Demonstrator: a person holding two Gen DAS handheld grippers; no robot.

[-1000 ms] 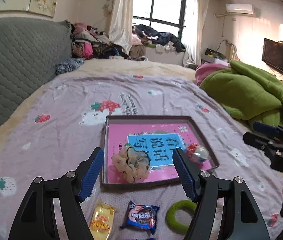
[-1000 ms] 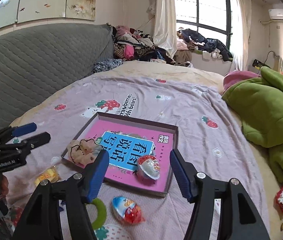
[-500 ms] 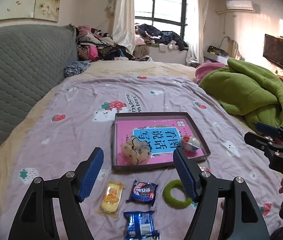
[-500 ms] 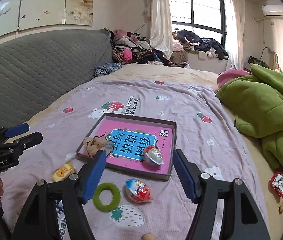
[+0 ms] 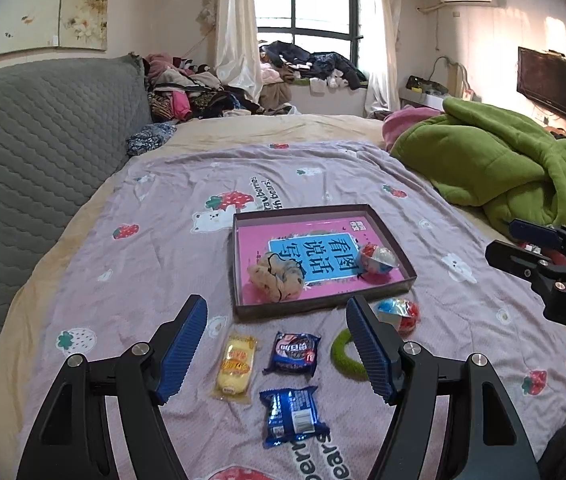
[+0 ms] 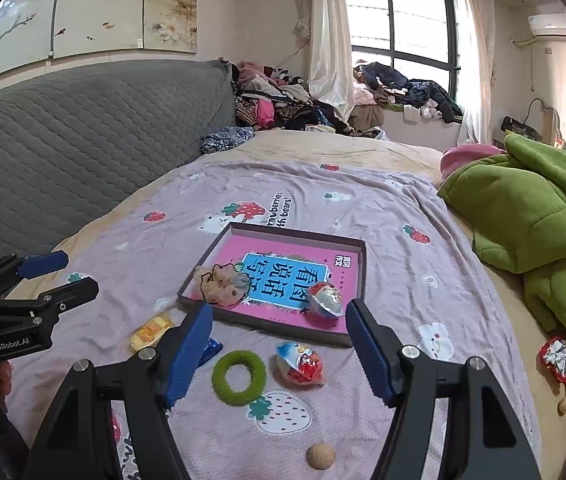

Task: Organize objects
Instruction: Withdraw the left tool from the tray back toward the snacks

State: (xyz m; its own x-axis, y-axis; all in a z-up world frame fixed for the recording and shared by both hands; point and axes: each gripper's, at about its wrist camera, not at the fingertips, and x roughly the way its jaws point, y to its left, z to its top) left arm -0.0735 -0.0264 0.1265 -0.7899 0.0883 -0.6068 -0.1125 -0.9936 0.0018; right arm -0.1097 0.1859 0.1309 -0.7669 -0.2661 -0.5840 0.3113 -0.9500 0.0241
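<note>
A shallow box (image 5: pixel 243 300) with a pink and blue book in it lies on the bedspread, also in the right wrist view (image 6: pixel 357 264). It holds a beige scrunchie (image 5: pixel 277 278) (image 6: pixel 223 282) and a foil egg (image 5: pixel 377 258) (image 6: pixel 325 299). In front of it lie a yellow snack pack (image 5: pixel 235 364), two blue cookie packs (image 5: pixel 294 354) (image 5: pixel 293 416), a green ring (image 6: pixel 239 377) and a second foil egg (image 6: pixel 300 362). My left gripper (image 5: pixel 277 350) is open and empty above the snacks. My right gripper (image 6: pixel 279 354) is open and empty above the ring and egg.
A small wooden ball (image 6: pixel 321 456) lies near the front. A green blanket (image 5: pixel 503 164) is heaped on the right. A grey quilted headboard (image 5: pixel 35 152) runs along the left. Clothes (image 6: pixel 283 108) are piled at the far end. A red wrapped candy (image 6: pixel 559 360) lies at the right edge.
Both grippers have pulled back and up from the box, so the snacks, ring and second egg in front of it have come into view. Both stay open.
</note>
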